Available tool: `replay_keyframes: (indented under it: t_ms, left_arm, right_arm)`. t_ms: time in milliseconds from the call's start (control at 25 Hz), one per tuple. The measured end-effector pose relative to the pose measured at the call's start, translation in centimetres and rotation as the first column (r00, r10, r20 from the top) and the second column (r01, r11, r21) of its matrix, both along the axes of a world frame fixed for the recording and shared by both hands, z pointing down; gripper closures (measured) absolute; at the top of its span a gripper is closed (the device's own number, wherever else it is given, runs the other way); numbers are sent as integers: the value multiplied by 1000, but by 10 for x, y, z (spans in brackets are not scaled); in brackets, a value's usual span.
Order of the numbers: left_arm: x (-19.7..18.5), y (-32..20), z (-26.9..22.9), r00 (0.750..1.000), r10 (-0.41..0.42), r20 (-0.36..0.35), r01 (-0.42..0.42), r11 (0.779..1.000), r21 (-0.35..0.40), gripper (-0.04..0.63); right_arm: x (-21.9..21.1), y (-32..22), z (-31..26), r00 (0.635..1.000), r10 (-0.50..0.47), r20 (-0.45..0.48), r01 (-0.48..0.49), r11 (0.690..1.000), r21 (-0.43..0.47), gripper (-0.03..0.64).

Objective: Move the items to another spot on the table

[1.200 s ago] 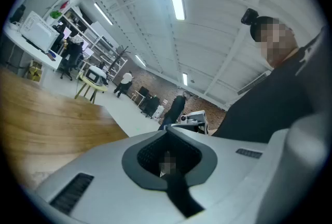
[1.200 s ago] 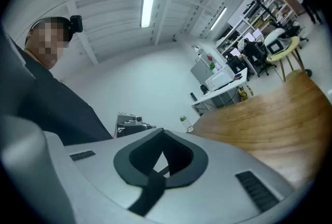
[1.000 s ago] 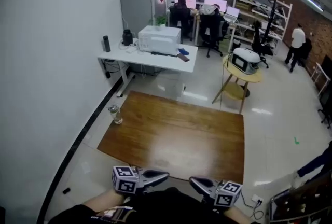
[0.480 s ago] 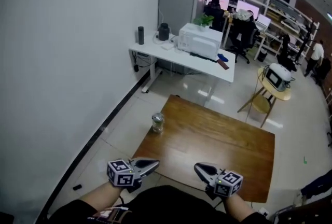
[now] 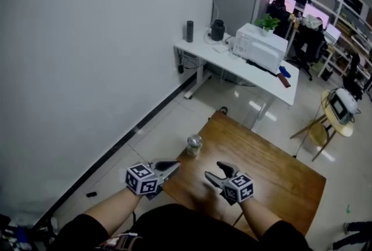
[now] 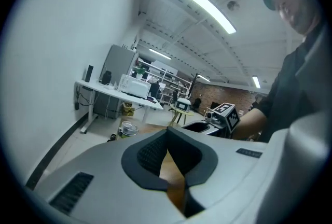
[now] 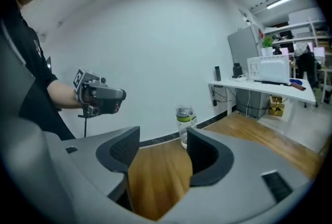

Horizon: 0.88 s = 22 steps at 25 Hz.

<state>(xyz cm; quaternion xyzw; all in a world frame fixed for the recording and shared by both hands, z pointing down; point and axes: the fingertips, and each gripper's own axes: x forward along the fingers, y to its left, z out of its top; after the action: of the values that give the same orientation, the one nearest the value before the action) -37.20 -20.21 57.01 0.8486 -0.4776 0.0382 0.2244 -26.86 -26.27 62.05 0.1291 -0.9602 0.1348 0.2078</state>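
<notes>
Moved in nearer jar on table; left gripper jaws together, right gripper jaws just opening, empty.

White desk — microwave, plant

A brown wooden table stands on a pale, shiny floor. Its top is smooth and shows the wood grain. One clear jar with a lid stands upright on it, close to the left edge, on the side toward the white wall. A green band goes round the jar just under the lid.
</notes>
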Motion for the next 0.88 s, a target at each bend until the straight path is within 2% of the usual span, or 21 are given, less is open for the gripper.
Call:
replay_keyframes:
  t_ms: [80,160,240,360,560,680,720,760,800,880]
  left_arm:
    - [-4,-14,7,1000,-19,12,19,1000,2,595]
    - [-12,-24,15,1000,-17,16,17,1000,-4,591]
    - [-25,-32,25,1000,-6,21,6,1000,-15,529]
    - [-44,-43,46,1000,6,19,-5,999,-43,485]
    - [-68,-40,71,996,80,40,-76,993,-94,485]
    - [-80,-30,74,992,111,58,-105,989,-103,485]
    - [-85,-27,72,991,117,68,-110,989,-94,500]
    - [-89,-25,69,990,119,77,-113,990,-83,565]
    - [-93,-23,66,989,122,80,-116,990,-75,588]
    - [-96,-17,64,989,130,74,-125,990,-71,591]
  right_arm:
    - [-24,-16,27,996,-47,-77,48,999,9,300]
    - [-47,-34,57,988,-51,-149,53,998,13,265]
    - [-68,-53,83,979,-5,-201,7,1000,8,240]
    - [-90,-75,115,959,62,-276,-50,997,50,198]
    - [-120,-95,155,936,150,-319,-127,988,92,196]
    - [-132,-102,158,933,191,-306,-162,980,120,196]
    - [-136,-104,156,934,198,-298,-166,978,130,201]
    - [-140,-105,153,936,198,-291,-163,977,140,222]
    - [-143,-104,152,939,191,-286,-153,977,148,262]
    - [-146,-99,149,944,167,-286,-127,980,154,267]
